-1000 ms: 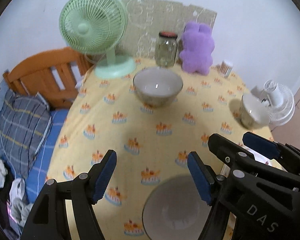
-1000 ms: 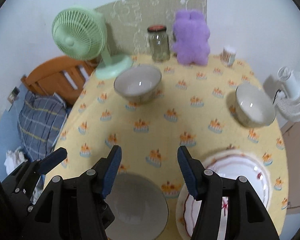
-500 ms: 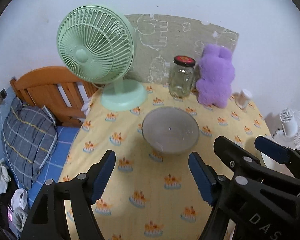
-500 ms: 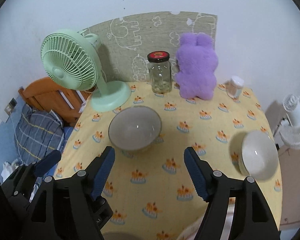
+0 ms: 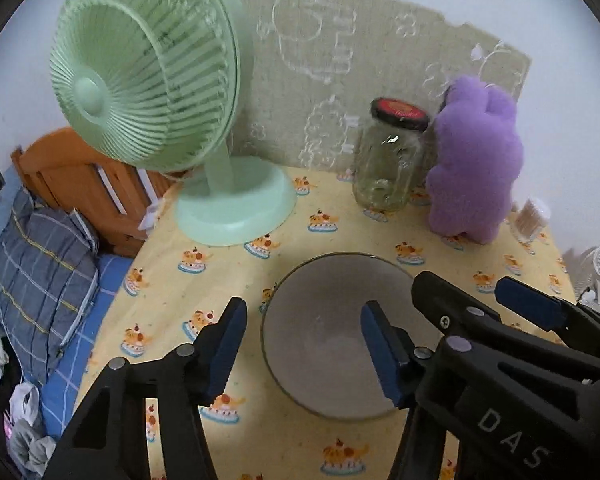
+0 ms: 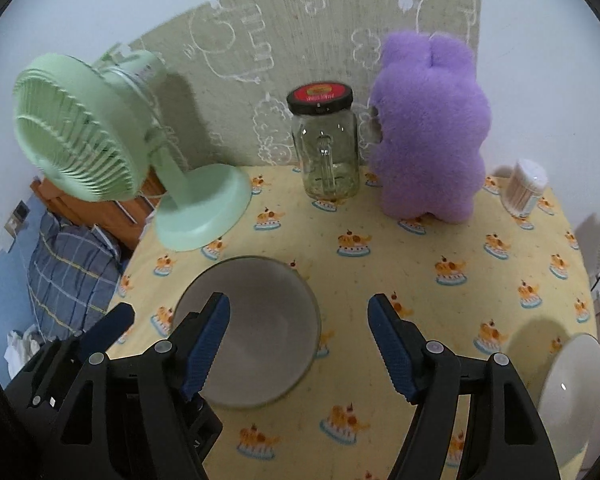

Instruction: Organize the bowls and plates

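Green fan [image 6: 100, 136], lidded glass jar [image 6: 328, 152] and purple plush [image 6: 428, 128] stand along the wall.

I see a matt printed cloth [image 6: 420, 264] covering the table. The grey bowl [image 6: 260, 320] looks like smooth glazed ceramic, the white bowl [image 6: 572, 392] glossier. The fan [image 5: 148, 80] is smooth pale-green plastic. The jar [image 6: 328, 152] is clear shiny glass with a metal-looking lid. The purple toy [image 6: 432, 128] is fuzzy plush. My gripper pads [image 6: 208, 344] look like ribbed blue rubber on matt black plastic.

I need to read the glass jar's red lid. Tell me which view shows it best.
The right wrist view: the glass jar's red lid faces the camera, centred, nothing covering it, though its print is blurred. The left wrist view shows it tilted and smaller.
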Motion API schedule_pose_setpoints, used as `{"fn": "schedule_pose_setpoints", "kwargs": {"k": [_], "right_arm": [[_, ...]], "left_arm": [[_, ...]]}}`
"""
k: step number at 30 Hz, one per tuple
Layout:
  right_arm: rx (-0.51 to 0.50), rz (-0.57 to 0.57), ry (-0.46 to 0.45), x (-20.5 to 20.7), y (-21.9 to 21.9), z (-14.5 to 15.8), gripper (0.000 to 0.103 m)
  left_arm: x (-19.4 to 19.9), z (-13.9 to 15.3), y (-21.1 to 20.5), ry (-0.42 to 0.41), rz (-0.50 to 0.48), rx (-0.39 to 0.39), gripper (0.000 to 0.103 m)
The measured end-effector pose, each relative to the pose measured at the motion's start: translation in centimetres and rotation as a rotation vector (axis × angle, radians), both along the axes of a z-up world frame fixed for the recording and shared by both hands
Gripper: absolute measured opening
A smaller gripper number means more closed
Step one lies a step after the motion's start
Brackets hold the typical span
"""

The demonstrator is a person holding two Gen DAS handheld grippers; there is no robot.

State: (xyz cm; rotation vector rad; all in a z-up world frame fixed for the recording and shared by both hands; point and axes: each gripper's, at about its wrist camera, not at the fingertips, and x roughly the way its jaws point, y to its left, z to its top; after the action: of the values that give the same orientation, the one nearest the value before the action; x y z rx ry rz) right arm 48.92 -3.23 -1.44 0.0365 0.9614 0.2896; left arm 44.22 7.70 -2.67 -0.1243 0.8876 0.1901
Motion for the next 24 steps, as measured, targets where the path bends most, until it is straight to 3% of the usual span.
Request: {"fn": "schedule_pose_setpoints", "kwargs": {"k": [2,7,10,24], "right_arm": [[-0.009,-0.009,0.023,1.0,0.2,-1.1,0.066],[-0.015,0.005,0.074,2.3,1.0,-3.4,0.047],[-0.015,0.024,0.110,2.5,1.5,-4.7,0.036],[-0.024,0.005,0.135,2.1,1.6,-5.7,0.033]], "left_arm": [[0.6,-0.8,0.0,0.017,0.014,0.010,0.060],[1.9,-3.0,0.5,0.073,0.034,0.000,0.038],[2.1,-3.8,0.5,0.092,0.034,0.022,0.035],[1.8,-4.4,0.5,0.126,0.039,0.011,0.033]]}}
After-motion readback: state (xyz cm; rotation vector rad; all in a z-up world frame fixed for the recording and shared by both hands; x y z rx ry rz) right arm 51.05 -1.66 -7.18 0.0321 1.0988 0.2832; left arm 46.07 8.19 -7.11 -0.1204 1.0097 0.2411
